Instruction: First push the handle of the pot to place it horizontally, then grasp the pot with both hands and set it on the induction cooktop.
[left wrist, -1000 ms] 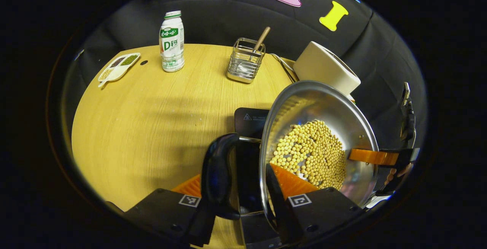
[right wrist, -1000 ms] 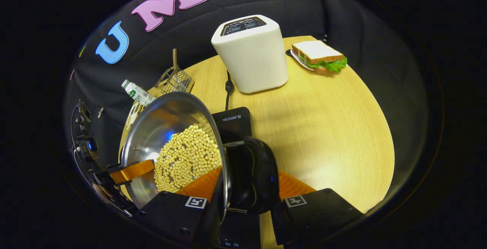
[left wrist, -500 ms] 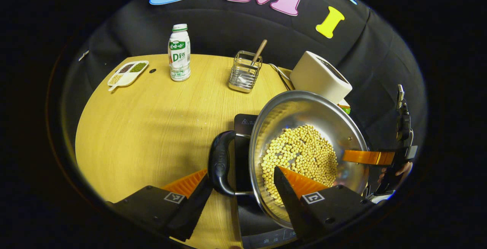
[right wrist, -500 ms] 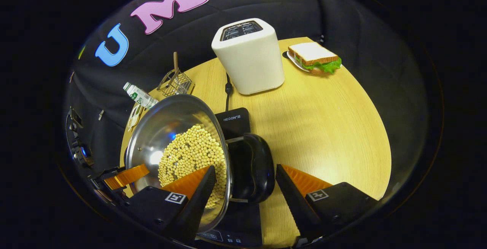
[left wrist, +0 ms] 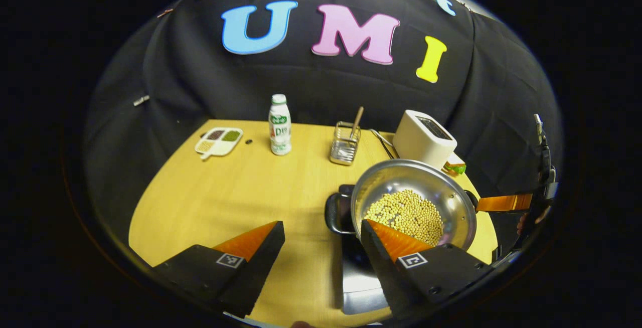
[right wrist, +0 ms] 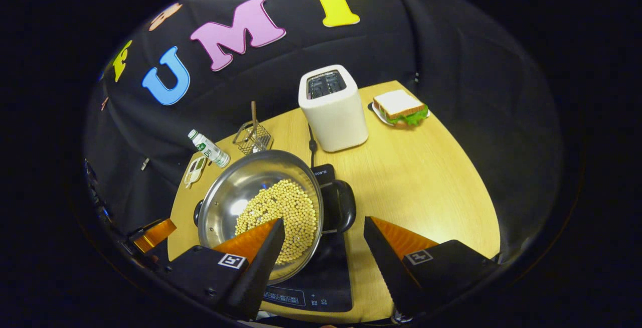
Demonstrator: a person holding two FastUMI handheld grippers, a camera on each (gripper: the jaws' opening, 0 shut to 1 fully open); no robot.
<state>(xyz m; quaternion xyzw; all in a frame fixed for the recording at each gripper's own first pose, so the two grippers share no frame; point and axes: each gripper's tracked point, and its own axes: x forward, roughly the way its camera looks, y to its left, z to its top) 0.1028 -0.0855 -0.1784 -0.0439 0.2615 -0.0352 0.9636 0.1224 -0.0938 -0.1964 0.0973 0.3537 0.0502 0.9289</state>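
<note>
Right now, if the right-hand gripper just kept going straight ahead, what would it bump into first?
Probably the pot's black handle, which sits just ahead between the open right gripper fingers, above the induction cooktop. Depth is hard to judge.

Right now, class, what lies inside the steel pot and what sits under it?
Inside the pot: a heap of soybeans. Under it: the black induction cooktop, whose heating surface beneath the pot is covered.

The left gripper [left wrist: 321, 248] hangs with its two fingers spread wide, nothing between them. The right gripper [right wrist: 323, 245] is likewise spread wide and empty. In the left gripper view, what seems to be a hand [left wrist: 526, 217] grips the far gripper's body.
</note>
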